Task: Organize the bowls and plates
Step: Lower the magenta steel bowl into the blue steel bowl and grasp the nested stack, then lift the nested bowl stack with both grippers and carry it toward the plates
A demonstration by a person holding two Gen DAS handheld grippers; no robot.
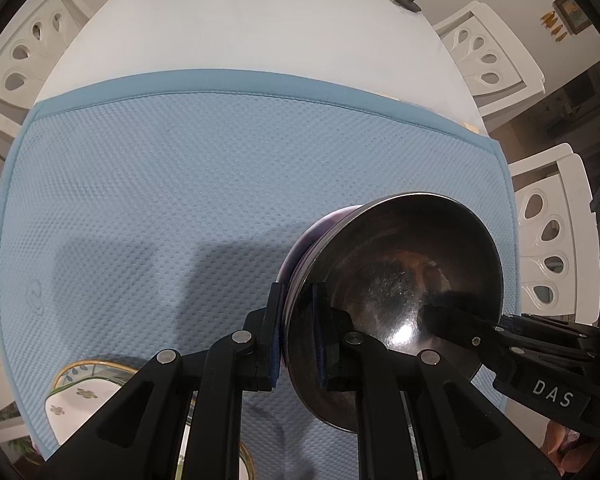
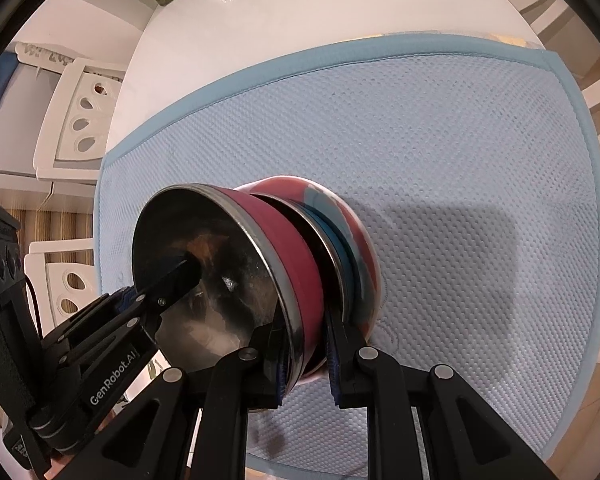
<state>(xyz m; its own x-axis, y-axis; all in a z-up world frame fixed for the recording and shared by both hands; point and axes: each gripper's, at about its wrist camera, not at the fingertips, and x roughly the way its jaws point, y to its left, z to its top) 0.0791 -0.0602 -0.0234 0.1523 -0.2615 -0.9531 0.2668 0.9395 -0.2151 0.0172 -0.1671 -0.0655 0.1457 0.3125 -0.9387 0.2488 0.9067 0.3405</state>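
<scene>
Black linkage bars fill the bottom of both wrist views, and from them we follow each set of tongs up to the same stack of bowls. Our left gripper (image 1: 296, 332) is clamped on the rim of the top steel bowl (image 1: 400, 280), one finger outside the wall and one inside. Our right gripper (image 2: 306, 354) is pinched on the opposite side of the stack, one finger inside the steel bowl and the other outside its red band (image 2: 292, 256), in the gap above the bowl below. We judge that two opposed grips are used because the smooth round wall would swing or slip from a single pinch, and gripping both sides keeps the nest level.

Under the red-banded bowl we see a second steel rim with a blue band (image 2: 342, 248), and beneath that a red and white bowl (image 2: 364, 240), so the bowls are already nested. The stack sits above the blue mat (image 1: 180, 168), at its right side in the left view; we cannot tell whether its base touches the mat.

A flowered plate (image 1: 88, 392) lies at the near left corner of the mat, apart from the bowls, which suggests that plates and bowls are being kept in separate piles. Beyond the mat, the white table (image 1: 240, 32) is ringed by white chairs (image 1: 548, 248).
</scene>
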